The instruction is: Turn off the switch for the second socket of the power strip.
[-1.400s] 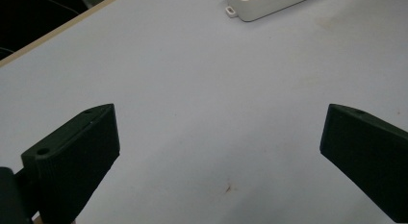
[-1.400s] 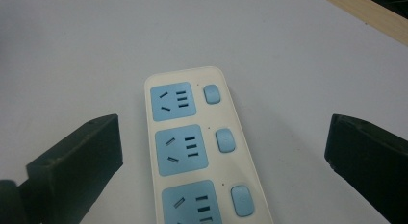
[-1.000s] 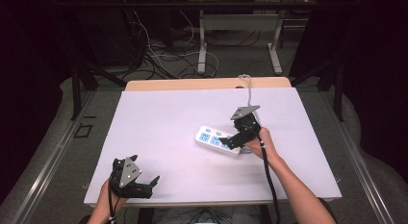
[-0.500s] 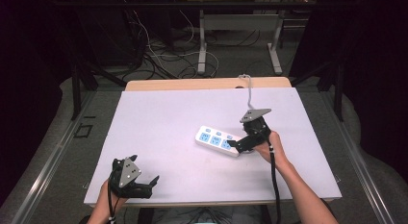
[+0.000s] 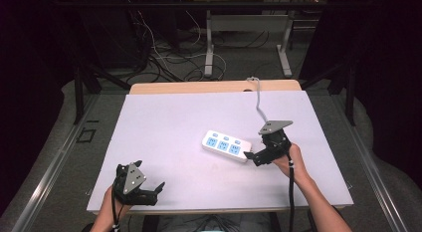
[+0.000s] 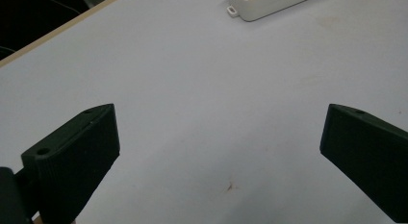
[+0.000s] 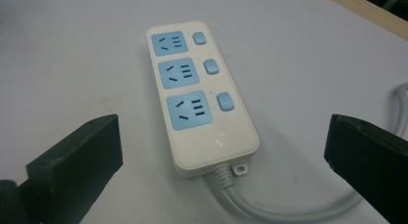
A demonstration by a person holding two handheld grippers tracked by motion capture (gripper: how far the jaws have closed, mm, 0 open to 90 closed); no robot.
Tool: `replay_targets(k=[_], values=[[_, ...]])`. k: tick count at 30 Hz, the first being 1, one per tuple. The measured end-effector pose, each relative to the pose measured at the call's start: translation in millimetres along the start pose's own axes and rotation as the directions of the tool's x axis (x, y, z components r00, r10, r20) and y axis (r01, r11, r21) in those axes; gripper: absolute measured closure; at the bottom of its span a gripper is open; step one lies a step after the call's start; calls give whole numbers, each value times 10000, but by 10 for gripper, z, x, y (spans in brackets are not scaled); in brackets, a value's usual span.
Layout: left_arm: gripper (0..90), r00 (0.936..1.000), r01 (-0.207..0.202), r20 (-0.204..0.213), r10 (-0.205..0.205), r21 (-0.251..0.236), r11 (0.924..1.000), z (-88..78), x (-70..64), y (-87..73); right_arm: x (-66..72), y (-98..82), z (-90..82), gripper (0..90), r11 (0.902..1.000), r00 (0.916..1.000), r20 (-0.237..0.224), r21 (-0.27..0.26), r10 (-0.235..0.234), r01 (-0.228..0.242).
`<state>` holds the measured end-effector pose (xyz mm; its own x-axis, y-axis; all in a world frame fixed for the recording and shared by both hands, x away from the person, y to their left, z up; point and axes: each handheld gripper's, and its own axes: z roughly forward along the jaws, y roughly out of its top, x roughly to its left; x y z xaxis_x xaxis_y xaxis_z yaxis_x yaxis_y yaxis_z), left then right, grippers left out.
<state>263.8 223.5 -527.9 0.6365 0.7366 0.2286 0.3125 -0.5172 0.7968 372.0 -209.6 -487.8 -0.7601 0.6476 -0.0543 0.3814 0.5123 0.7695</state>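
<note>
We are hovering the right gripper [image 5: 253, 158], jaws wide and empty, at the power strip [image 5: 226, 145] lying mid-table [image 5: 164, 122], likely needing closing next, while resting the left gripper [image 5: 152, 192] open, empty.

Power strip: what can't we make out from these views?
- Power strip switches: on or off unreadable in the right gripper view.
- Its cable: far end runs off the table's back edge in the high view; plug hidden.
- Left gripper view: strip cut by the top edge.
- Right tongs: contact with strip unclear from above.
</note>
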Motion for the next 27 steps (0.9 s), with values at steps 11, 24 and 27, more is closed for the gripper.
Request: replay_targets(k=[11,24,27], values=[[0,10000,-2,0,2,18,10000,-1,1,-1,44,-163,-154,0,10000,9998,176,27,-47,46],[0,10000,-70,27,70,54,10000,3,-2,2,101,-360,-317,0,9999,9989,454,46,88,-90],[0,10000,-51,24,51,42,10000,4,-4,2,113,-397,-339,0,9999,9986,514,55,134,-137]])
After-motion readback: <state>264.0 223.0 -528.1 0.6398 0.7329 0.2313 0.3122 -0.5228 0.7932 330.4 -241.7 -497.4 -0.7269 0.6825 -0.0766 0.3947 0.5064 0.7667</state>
